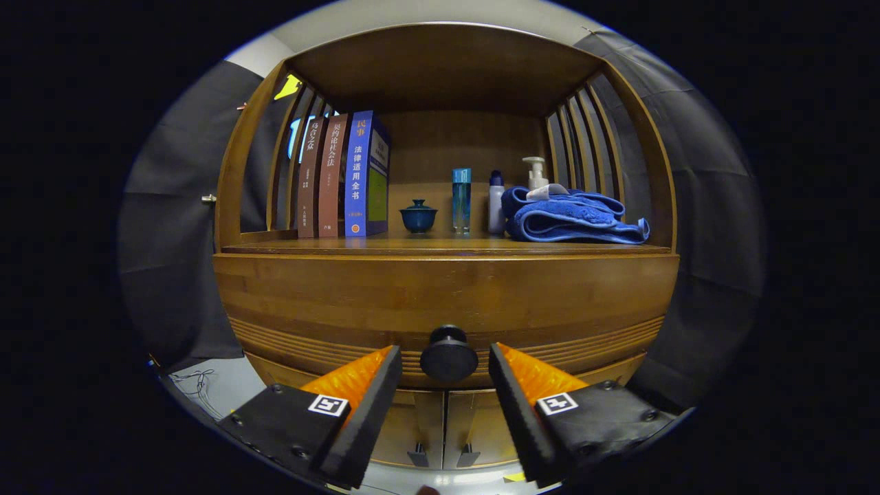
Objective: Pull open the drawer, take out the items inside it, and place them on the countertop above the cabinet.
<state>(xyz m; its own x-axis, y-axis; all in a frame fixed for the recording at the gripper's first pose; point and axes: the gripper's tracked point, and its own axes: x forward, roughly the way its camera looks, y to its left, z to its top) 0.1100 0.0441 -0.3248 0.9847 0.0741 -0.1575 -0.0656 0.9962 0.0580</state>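
Observation:
A wooden cabinet faces me with its drawer (447, 295) closed under the countertop (440, 247). A round dark knob (448, 356) sticks out from the drawer front. My gripper (445, 357) is open, and the knob sits between the two fingertips with a gap on each side. Neither finger touches it. The drawer's contents are hidden behind its front.
On the countertop stand three books (340, 177), a small blue lidded cup (418, 216), a slim blue bottle (461, 199), a white bottle (496, 203), a pump bottle (535, 172) and a folded blue towel (570, 216). Two lower cabinet doors (445, 426) are below the drawer.

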